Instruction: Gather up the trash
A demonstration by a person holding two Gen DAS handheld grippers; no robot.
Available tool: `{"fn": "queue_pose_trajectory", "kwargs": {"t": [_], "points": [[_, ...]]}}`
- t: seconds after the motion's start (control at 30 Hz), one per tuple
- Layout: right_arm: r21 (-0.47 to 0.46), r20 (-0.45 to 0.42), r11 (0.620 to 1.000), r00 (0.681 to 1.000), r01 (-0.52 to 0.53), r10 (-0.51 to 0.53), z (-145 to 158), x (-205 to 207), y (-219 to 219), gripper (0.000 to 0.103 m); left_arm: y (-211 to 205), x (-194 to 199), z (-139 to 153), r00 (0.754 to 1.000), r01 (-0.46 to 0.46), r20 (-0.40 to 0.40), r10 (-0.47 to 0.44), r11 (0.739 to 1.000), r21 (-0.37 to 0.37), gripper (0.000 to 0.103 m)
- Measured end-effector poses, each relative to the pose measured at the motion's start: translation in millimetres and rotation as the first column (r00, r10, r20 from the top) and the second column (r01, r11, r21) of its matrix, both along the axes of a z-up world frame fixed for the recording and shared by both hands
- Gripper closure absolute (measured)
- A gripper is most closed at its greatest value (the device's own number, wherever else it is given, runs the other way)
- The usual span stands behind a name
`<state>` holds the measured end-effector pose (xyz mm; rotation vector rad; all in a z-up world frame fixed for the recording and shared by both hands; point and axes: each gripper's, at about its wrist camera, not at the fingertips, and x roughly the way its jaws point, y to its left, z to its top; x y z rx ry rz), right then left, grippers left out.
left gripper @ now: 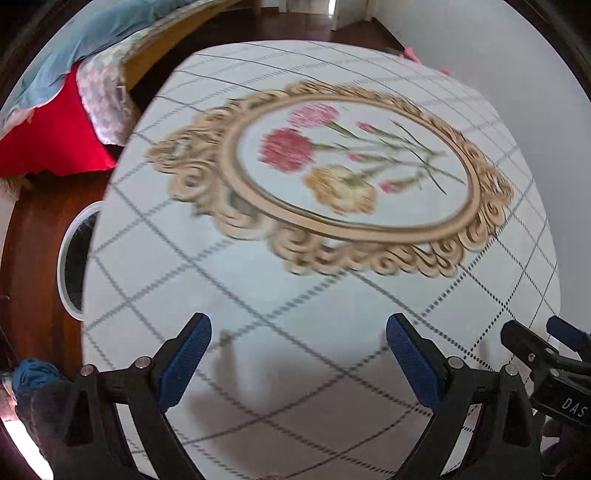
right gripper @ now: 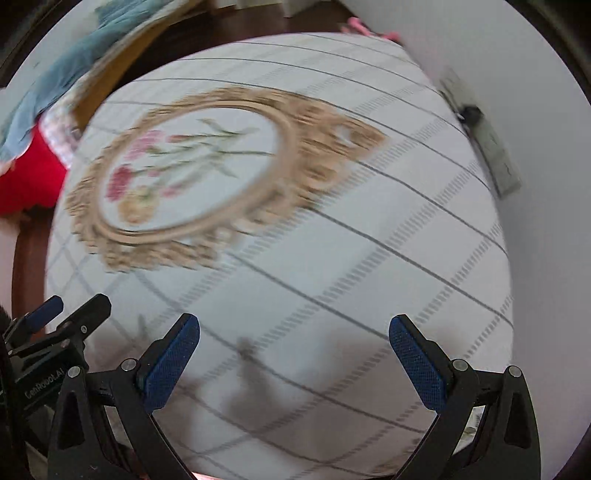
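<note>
My left tool (left gripper: 298, 363) is spread wide with nothing between its blue pads (left gripper: 186, 363). My right tool (right gripper: 294, 363) is likewise wide apart and carries nothing. Both hover side by side above the near edge of the worktop (left gripper: 332, 314), which is covered in a grid-lined cloth with a printed flower medallion (left gripper: 332, 177).

No trash shows on the cloth in either view; both pictures are blurred, so small scraps could escape notice. A white-rimmed bin (left gripper: 74, 262) stands on the floor just beside the worktop's left edge. Pink items (right gripper: 354, 26) beyond the far edge cannot be identified.

Judgement: the step in hand is either searching for trash or finishing. The next move calls for steadier views before any grasp is committed.
</note>
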<state>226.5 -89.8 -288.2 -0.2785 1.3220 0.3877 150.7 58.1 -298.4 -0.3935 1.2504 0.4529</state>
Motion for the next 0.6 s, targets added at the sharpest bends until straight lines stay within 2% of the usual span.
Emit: {"fn": "queue_pose_trajectory", "kwargs": {"t": [0.13, 0.27, 0.6], "points": [[-0.012, 0.007, 0.999, 0.999, 0.048, -0.048, -10.2, 5.3, -41.0, 0.000, -17.7, 10.5, -6.4, 0.999, 0.032, -0.022, -0.031, 0.999, 0.011, 0.006], [-0.005, -0.010, 0.997, 0.997, 0.080, -0.080, -18.0, 9.1, -64.2, 0.000, -28.4, 18.4, -12.1, 0.996, 0.064, -0.055, -0.063, 0.998, 0.015, 0.006], [0.009, -0.038, 0.994, 0.994, 0.105, -0.104, -25.0, 8.4, -83.1, 0.000, -33.6, 28.4, -19.9, 0.993, 0.077, -0.092, -0.077, 0.997, -0.007, 0.006]]}}
